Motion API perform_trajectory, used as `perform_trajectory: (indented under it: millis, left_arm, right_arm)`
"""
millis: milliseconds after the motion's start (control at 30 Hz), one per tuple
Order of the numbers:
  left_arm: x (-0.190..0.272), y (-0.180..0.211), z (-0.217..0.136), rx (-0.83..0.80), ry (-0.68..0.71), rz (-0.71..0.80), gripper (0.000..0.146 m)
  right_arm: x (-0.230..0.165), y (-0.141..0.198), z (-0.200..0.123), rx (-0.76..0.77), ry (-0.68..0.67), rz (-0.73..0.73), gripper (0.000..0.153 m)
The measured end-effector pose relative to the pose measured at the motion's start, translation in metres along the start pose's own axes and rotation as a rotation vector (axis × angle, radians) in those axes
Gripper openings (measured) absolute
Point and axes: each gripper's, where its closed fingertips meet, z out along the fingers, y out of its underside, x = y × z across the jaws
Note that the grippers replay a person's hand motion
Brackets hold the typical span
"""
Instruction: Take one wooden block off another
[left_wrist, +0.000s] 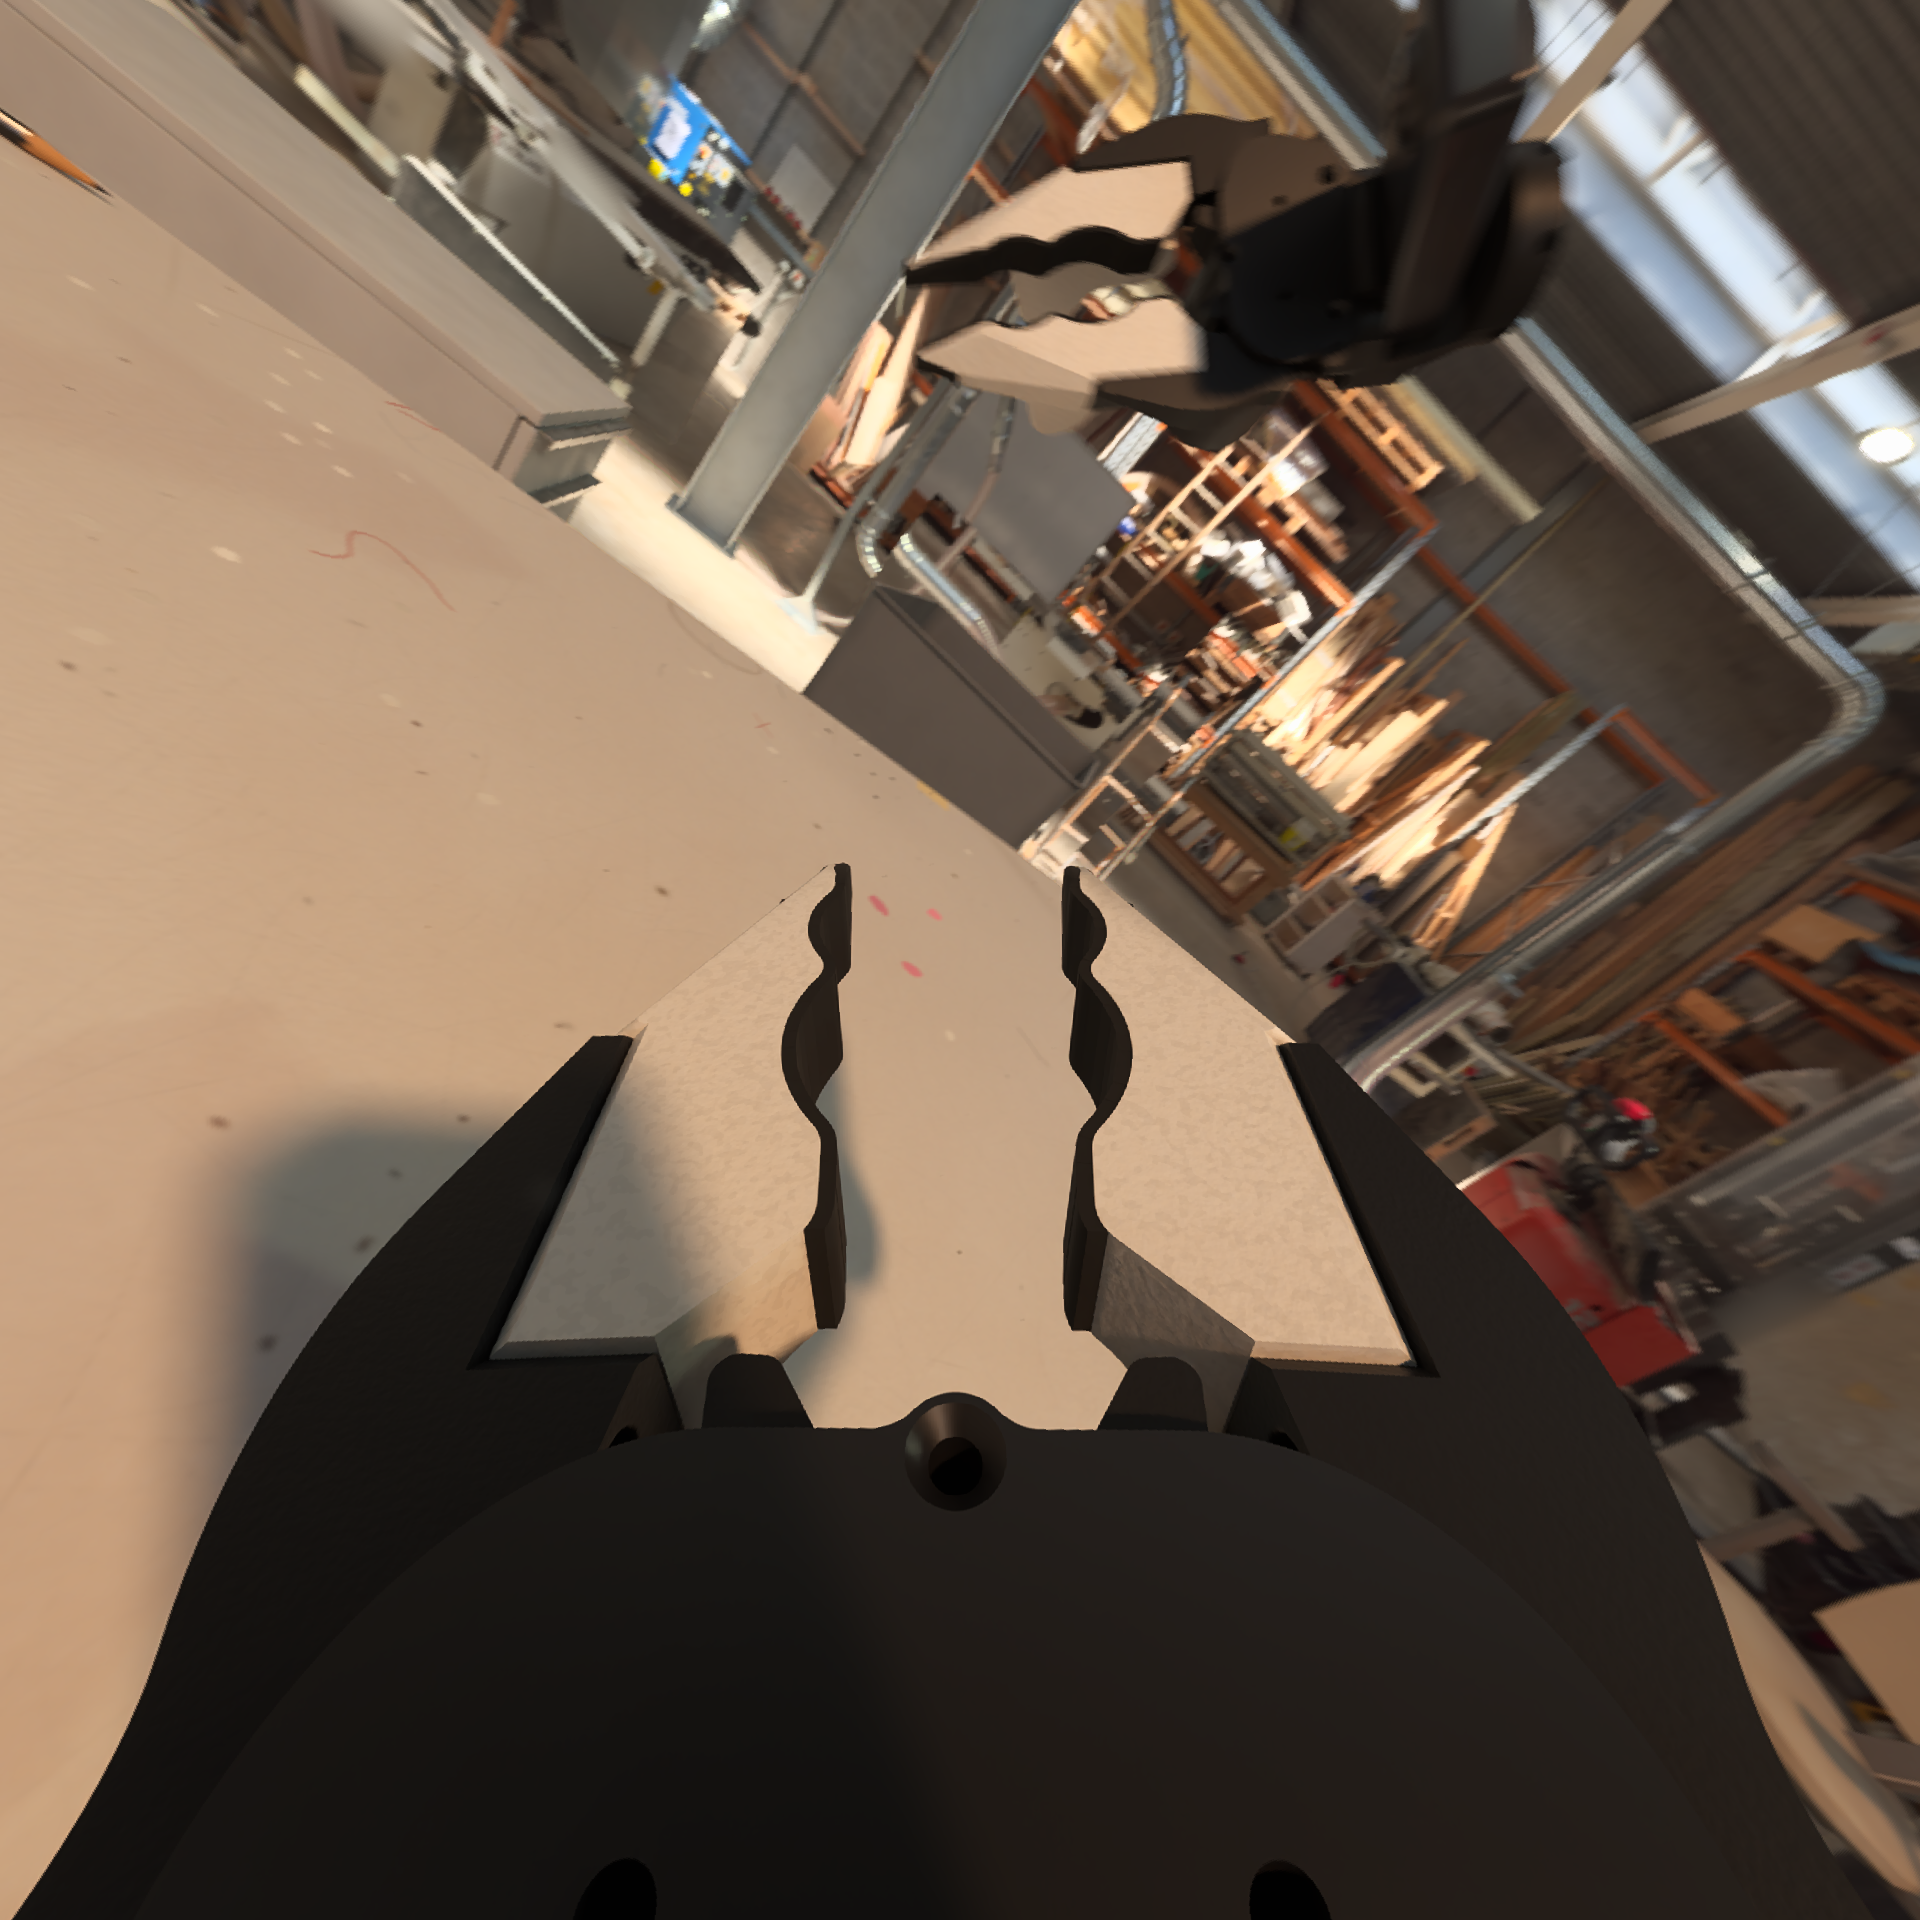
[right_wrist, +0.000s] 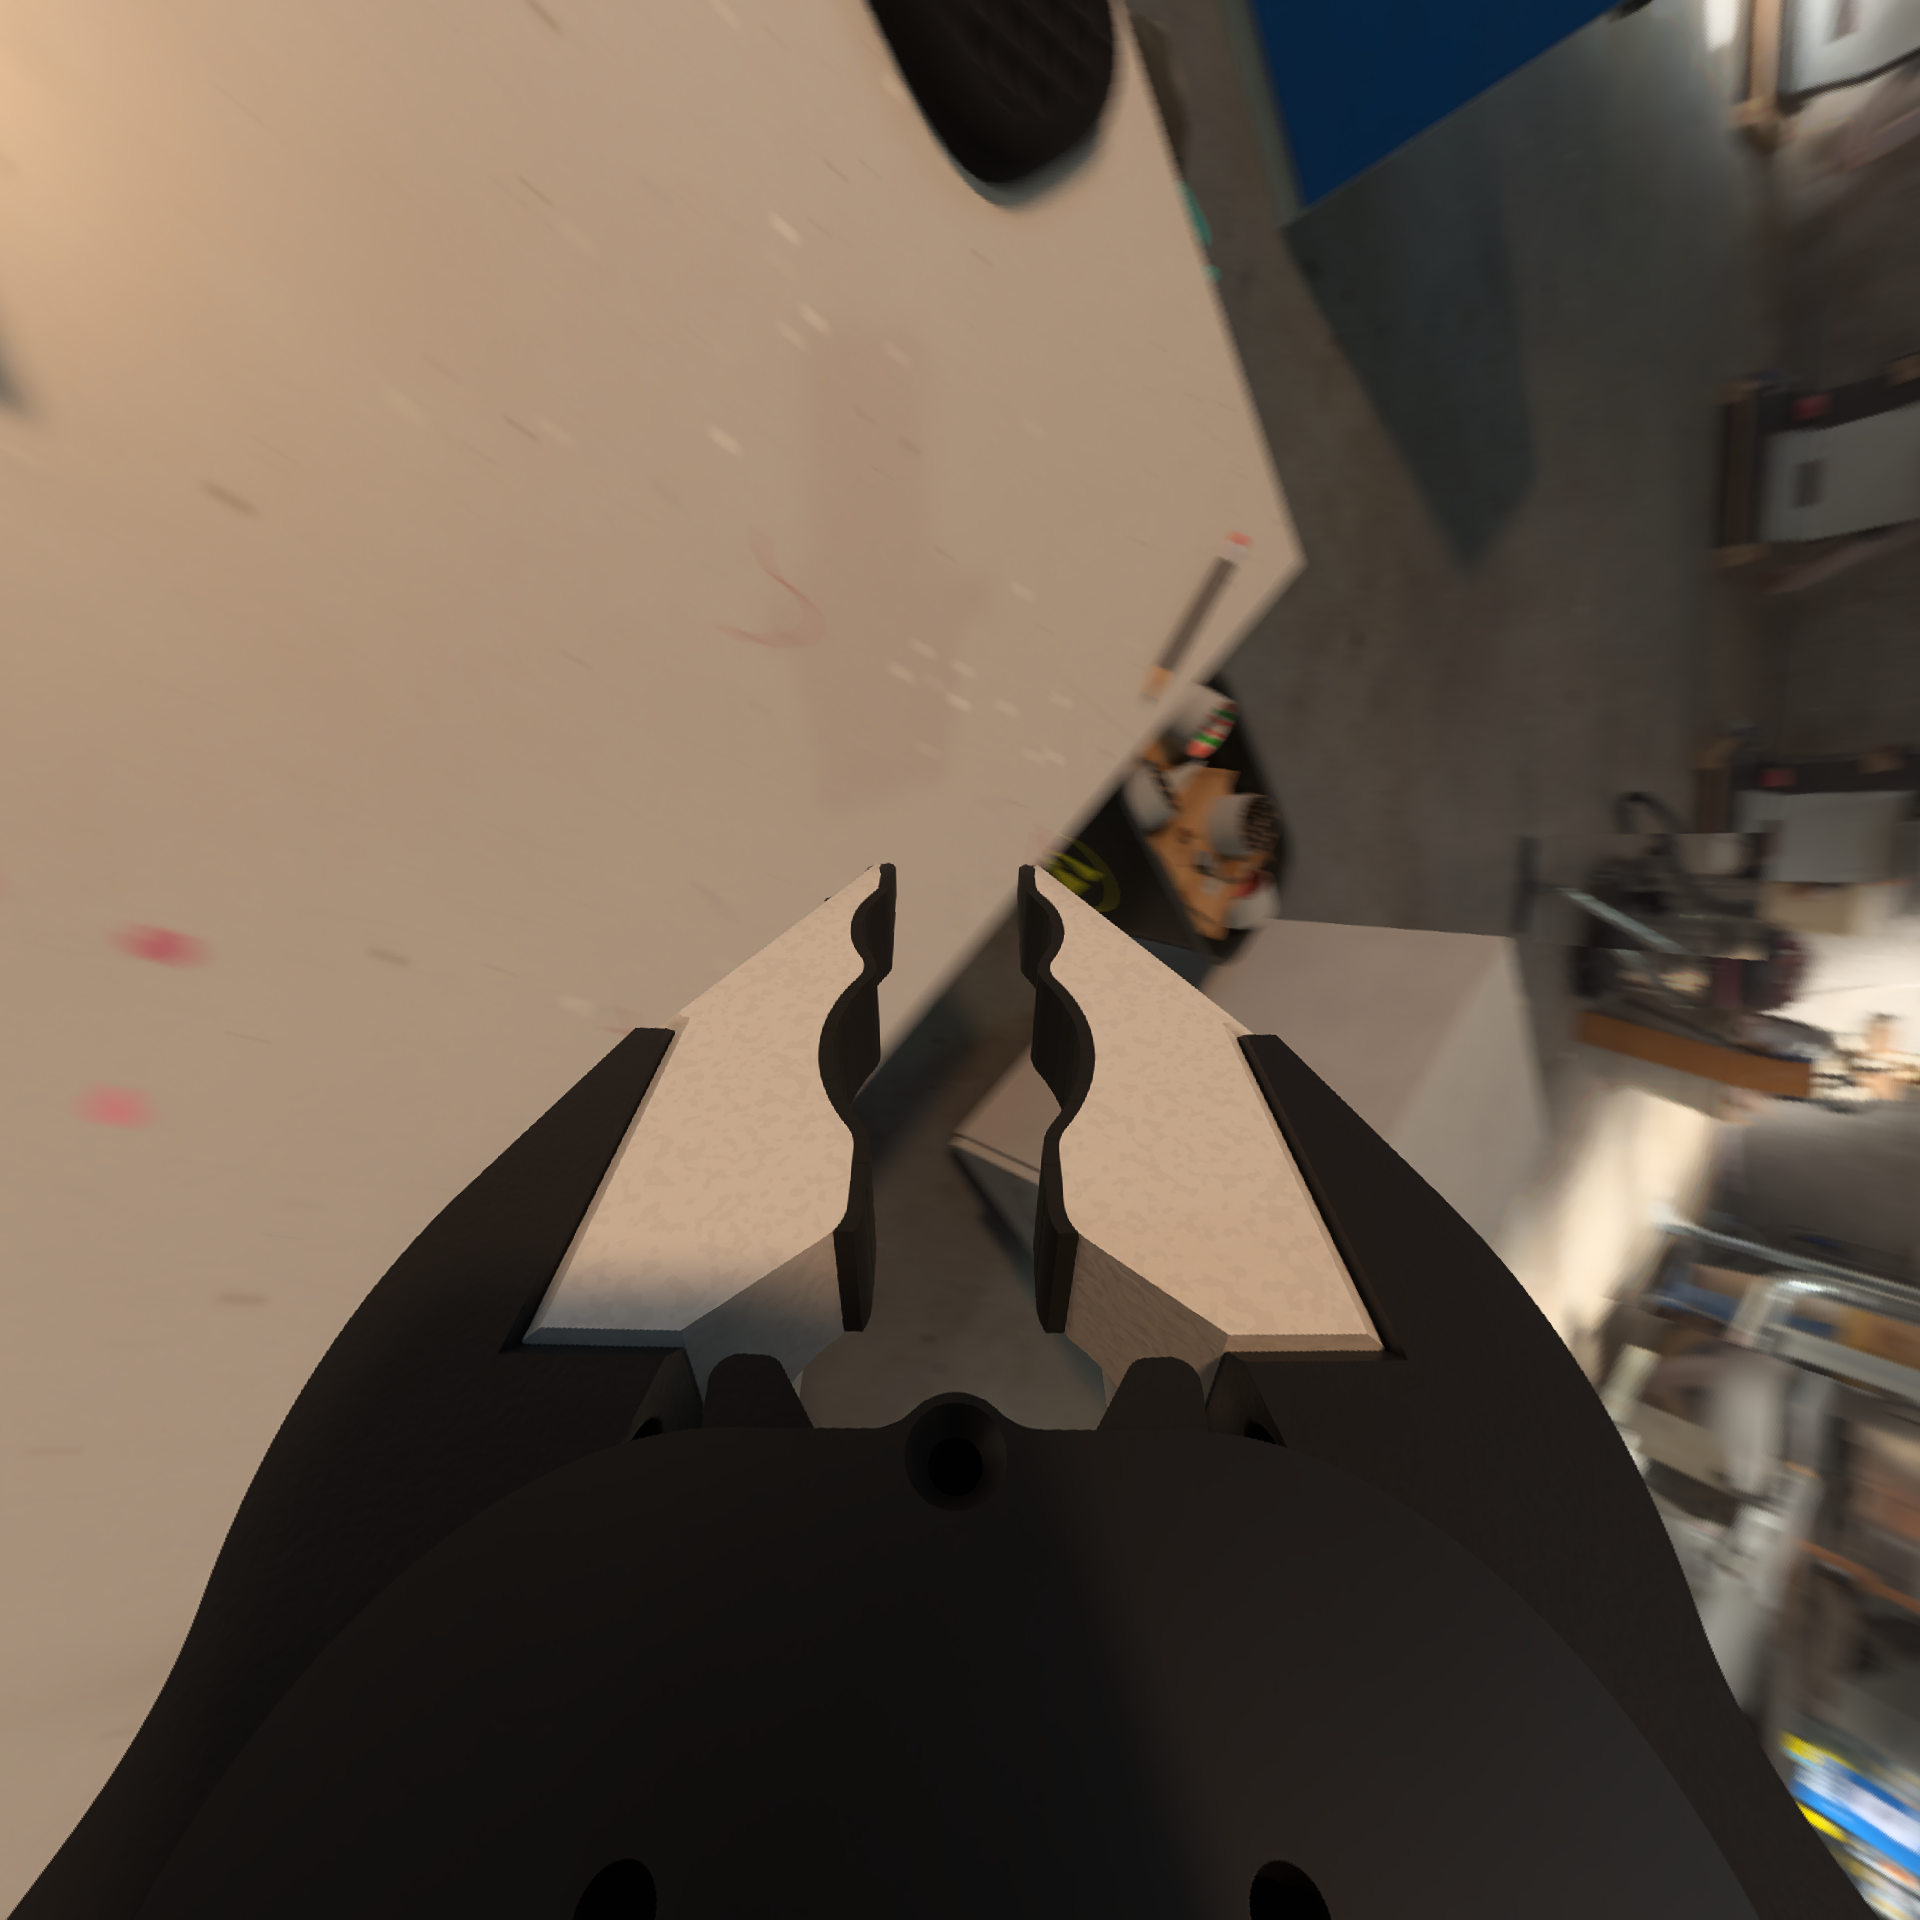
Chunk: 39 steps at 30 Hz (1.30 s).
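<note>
2 pale fingers of the left gripper (left_wrist: 954, 883) stand parted, with nothing but bare table (left_wrist: 312, 831) showing in the gap between their dark wavy pads (left_wrist: 821, 1049). No wooden block shows between these fingers, ahead of their tips or to either side of them, so where the blocks lie cannot be told from the left wrist view. Just past the tips, 3 small pink spots (left_wrist: 902, 935) mark the beige tabletop, and the gripper's shadow falls on the table to the left of the left finger. Farther ahead and up to the right of the tips, the right gripper (left_wrist: 920, 317) hangs in the air above the table's far edge, its fingers pointing back to the left with a gap between them and nothing in that gap. Beyond it rise a grey steel column (left_wrist: 831, 312) and racks of stacked timber (left_wrist: 1382, 748).

In the right wrist view, the 2 fingers of the right gripper (right_wrist: 956, 883) are likewise spread and empty, the gap a little narrower than the left one's. Between them show the table's edge and grey floor (right_wrist: 1382, 727) below it. No block lies between, ahead of or beside these fingers either. Left of the fingers the table (right_wrist: 520, 520) fills the view, tilted, with 2 pink spots (right_wrist: 161, 945) far to the left of the left finger. Well ahead, near the top, a dark rounded shape (right_wrist: 997, 73) sits against the tabletop; what it is cannot be told.
</note>
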Motion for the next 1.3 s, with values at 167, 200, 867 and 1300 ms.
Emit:
perform_trajectory:
  millis: [167, 200, 867, 1300]
  left_arm:
    - [-0.011, -0.004, -0.007, -0.032, -0.148, 0.091, 0.043]
    - [-0.011, -0.007, -0.011, -0.032, -0.179, 0.109, 0.044]
    - [-0.036, -0.046, -0.450, -0.291, -1.588, -0.035, 0.063]
    - [-0.089, 0.012, -0.498, -0.636, -1.684, -0.239, 0.059]
  right_arm:
    - [-0.121, -0.064, 0.008, 0.029, -0.247, 0.091, 0.024]
    - [-0.143, -0.070, 0.016, 0.031, -0.291, 0.095, 0.024]
    - [-0.234, -0.077, 0.075, 0.245, -0.504, 0.478, 0.031]
    - [-0.236, -0.076, 0.071, 0.267, -0.525, 0.445, 0.033]
